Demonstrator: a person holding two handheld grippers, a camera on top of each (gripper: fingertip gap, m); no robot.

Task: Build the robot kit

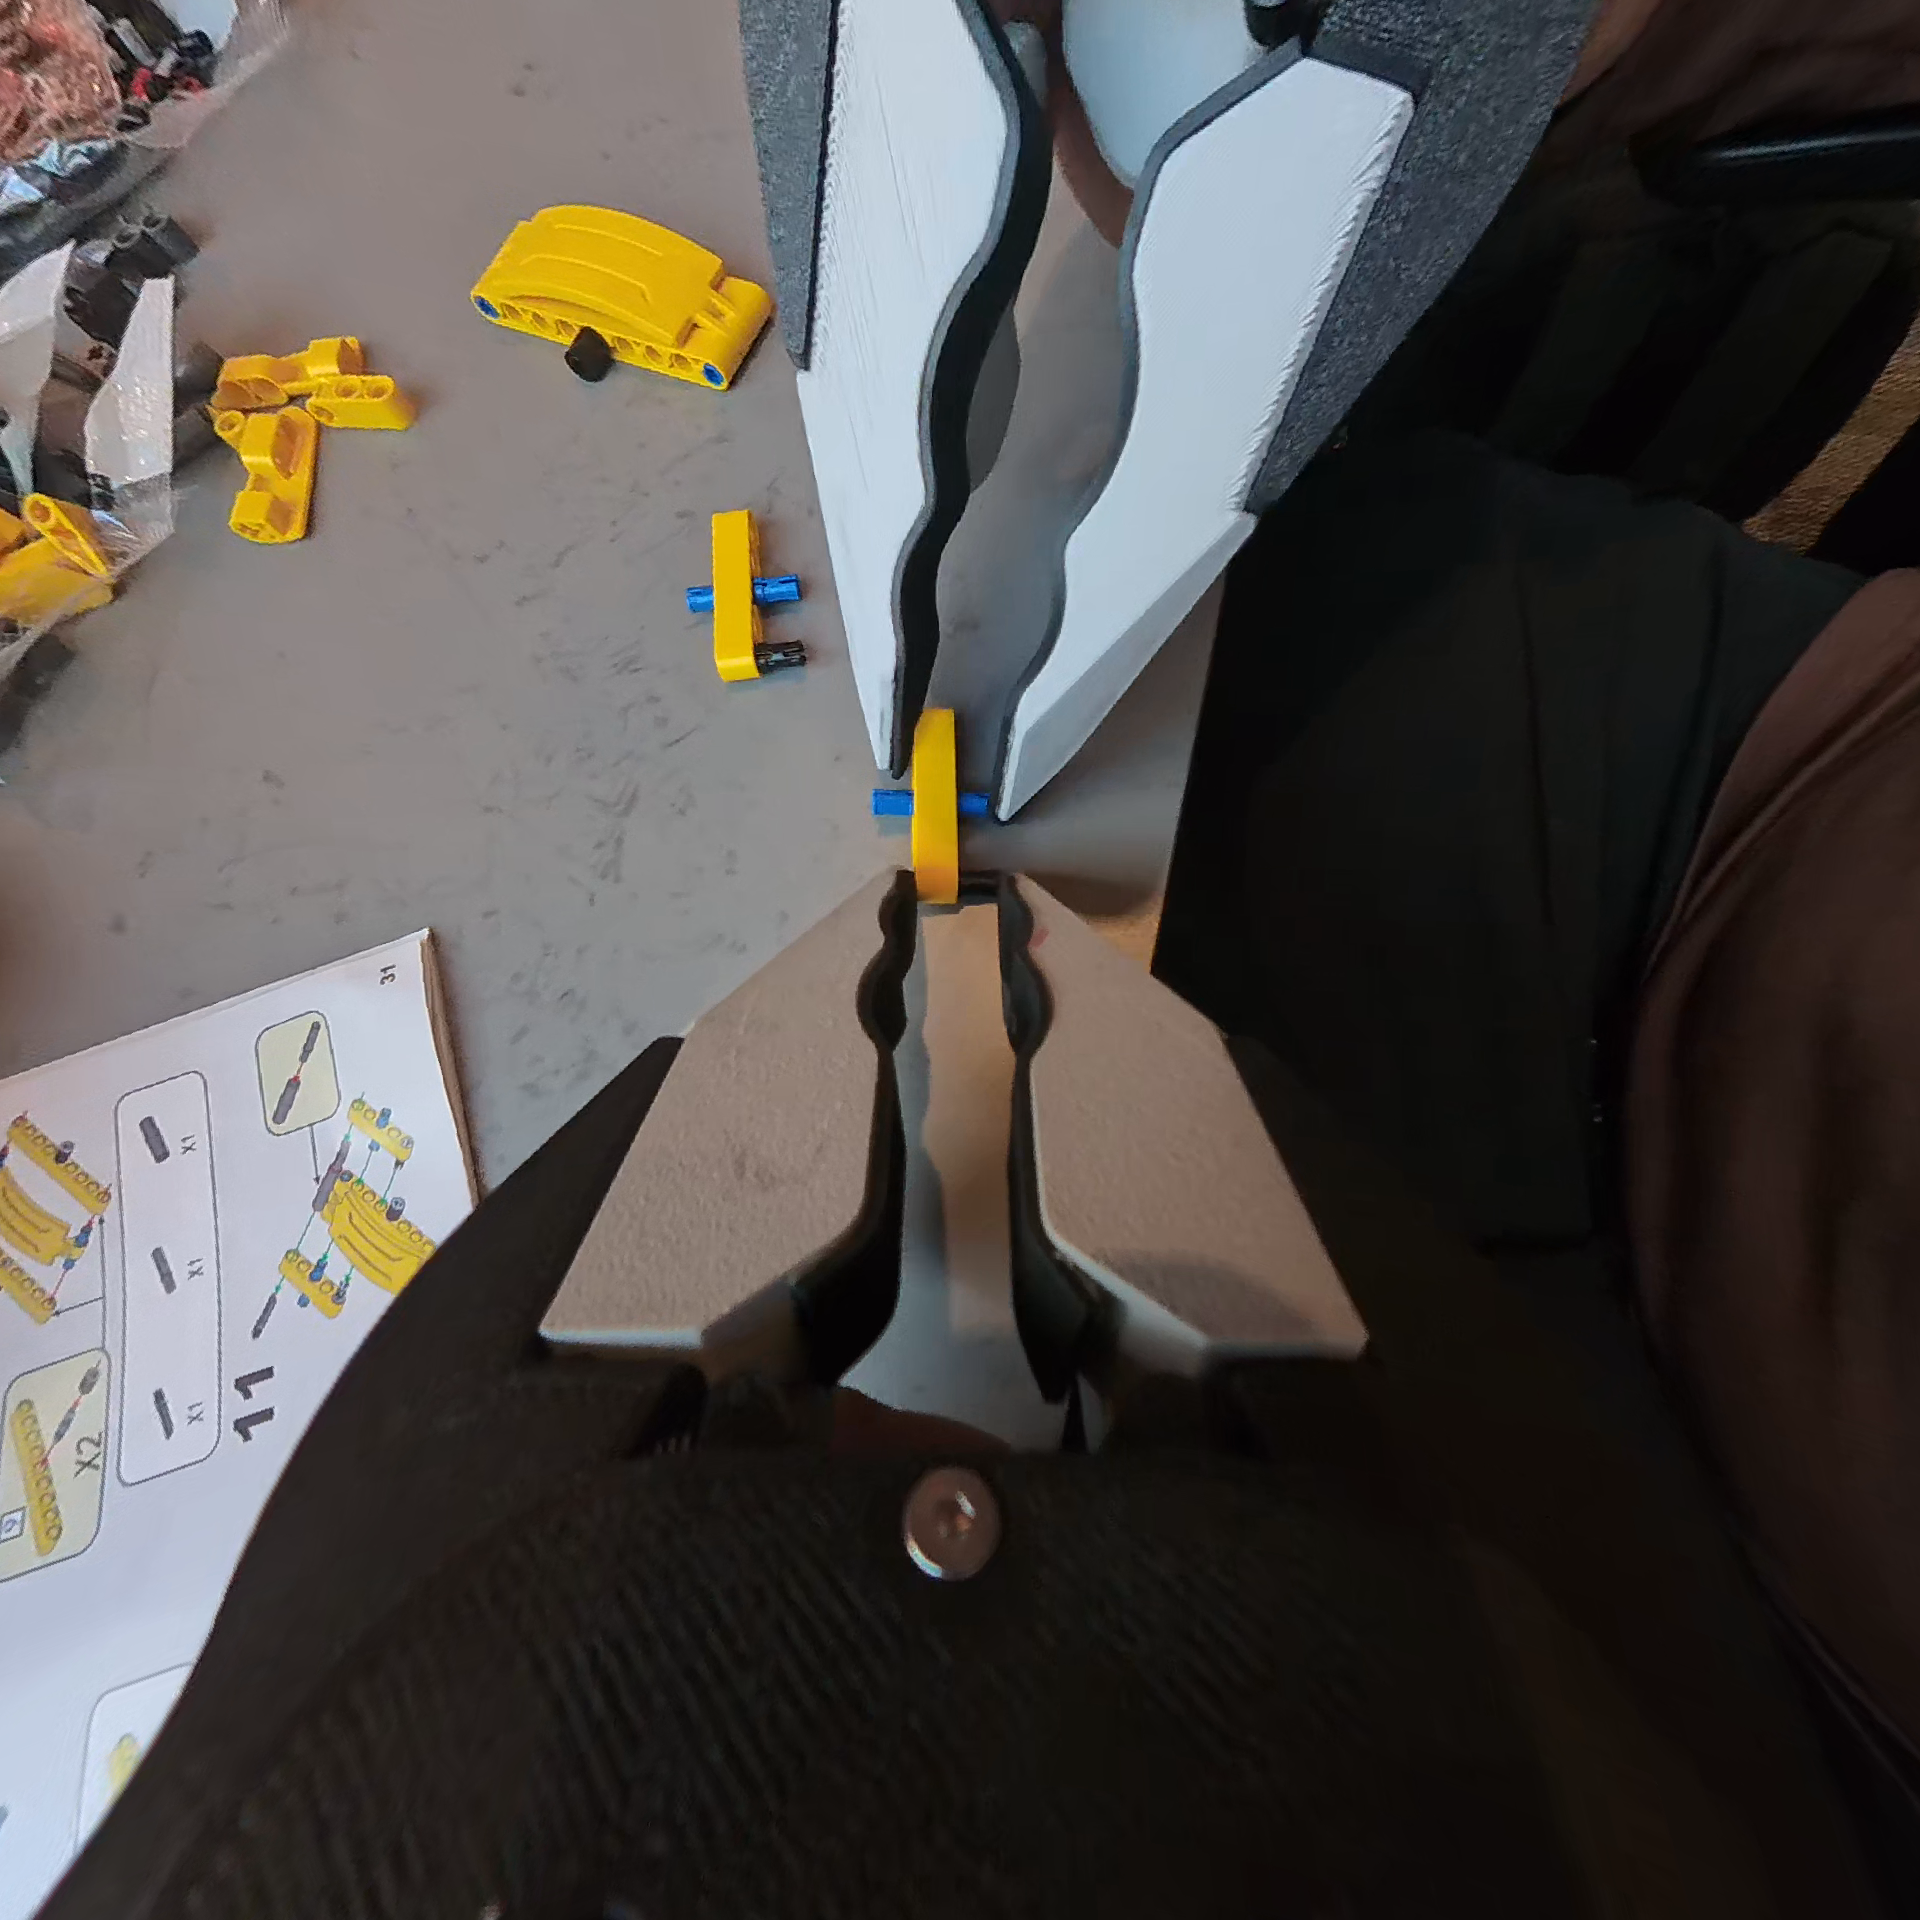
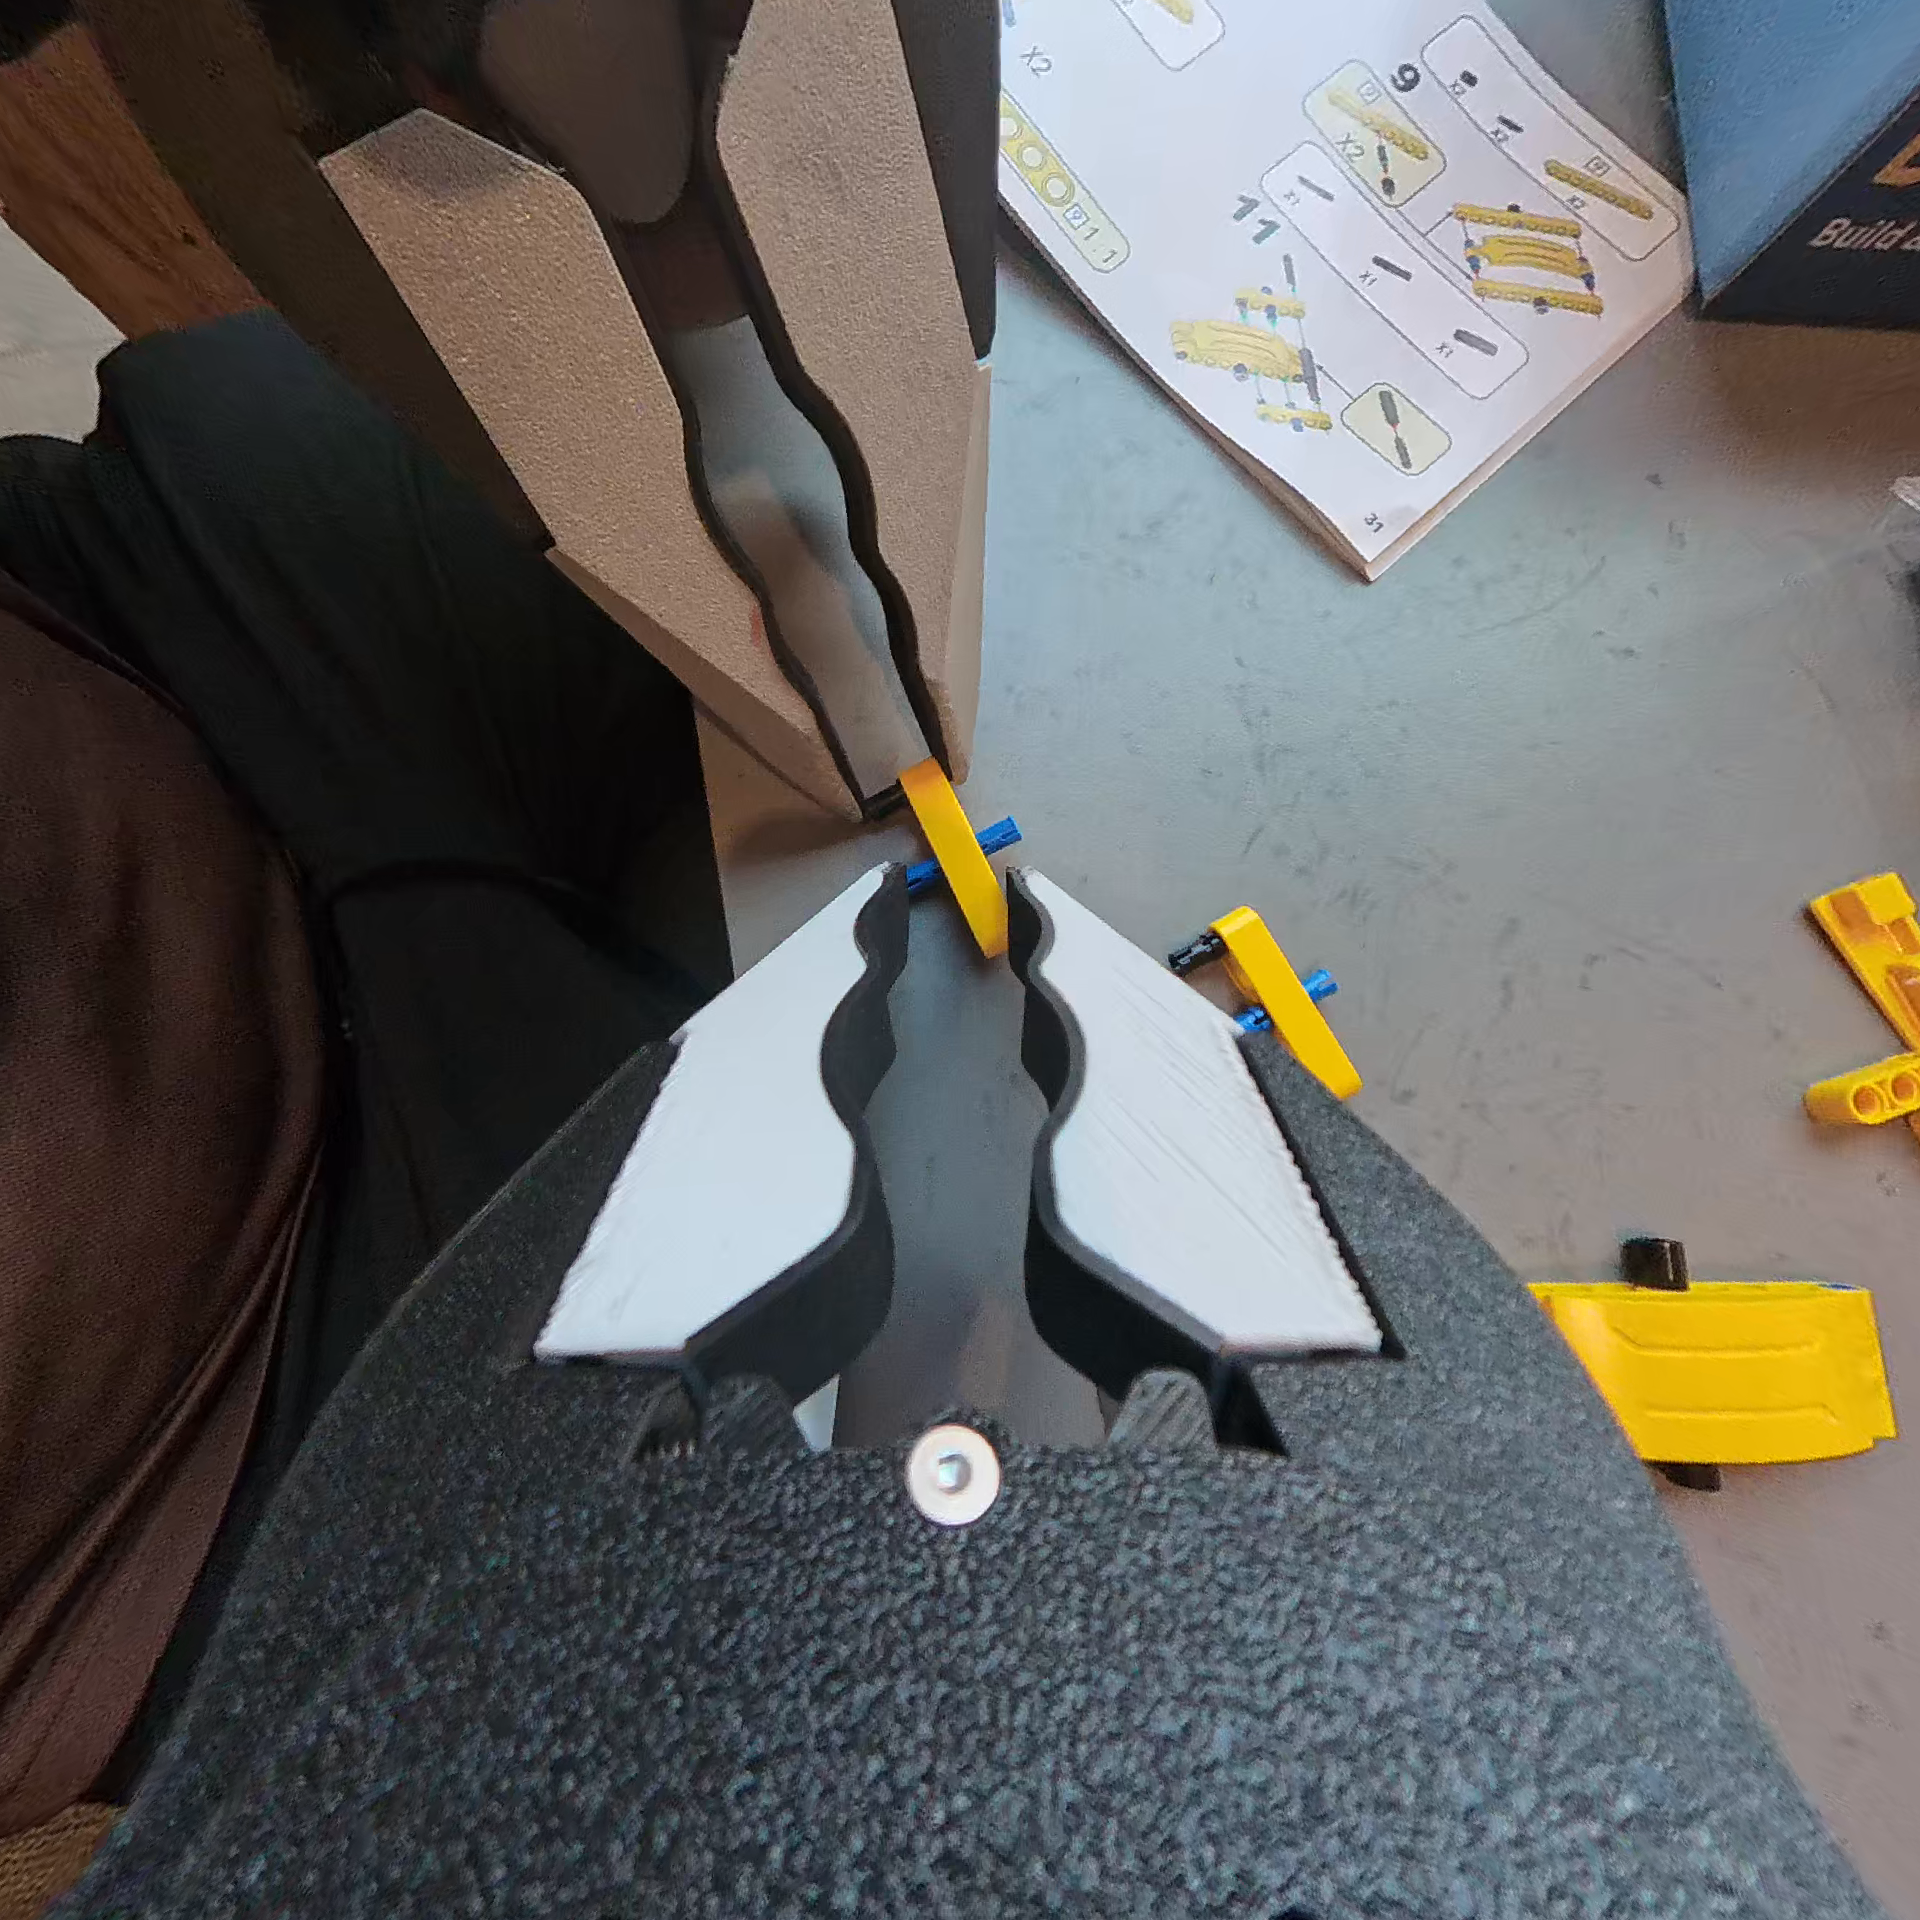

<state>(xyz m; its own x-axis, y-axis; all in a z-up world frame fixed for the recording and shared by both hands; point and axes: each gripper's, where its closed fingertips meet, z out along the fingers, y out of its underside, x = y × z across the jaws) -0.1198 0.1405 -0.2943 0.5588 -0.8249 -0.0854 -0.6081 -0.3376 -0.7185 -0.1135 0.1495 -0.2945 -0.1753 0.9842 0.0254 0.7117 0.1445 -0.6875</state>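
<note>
A short yellow beam with a blue pin through it is held in the air between both grippers, above the edge of a grey table. My left gripper, with grey fingers, is shut on the beam's near end, where a black pin sits. My right gripper, with white fingers, reaches in from above and is closed across the beam's other end and the blue pin. In the right wrist view the beam lies slantwise between my right gripper's tips. The left gripper grips its far end.
A second yellow beam with blue and black pins lies nearby. A curved yellow panel, loose yellow connectors, plastic bags and an open instruction booklet lie on the table. A blue box stands beyond. A person's dark clothing borders the table. The tips of both grippers are at nearly the same place.
</note>
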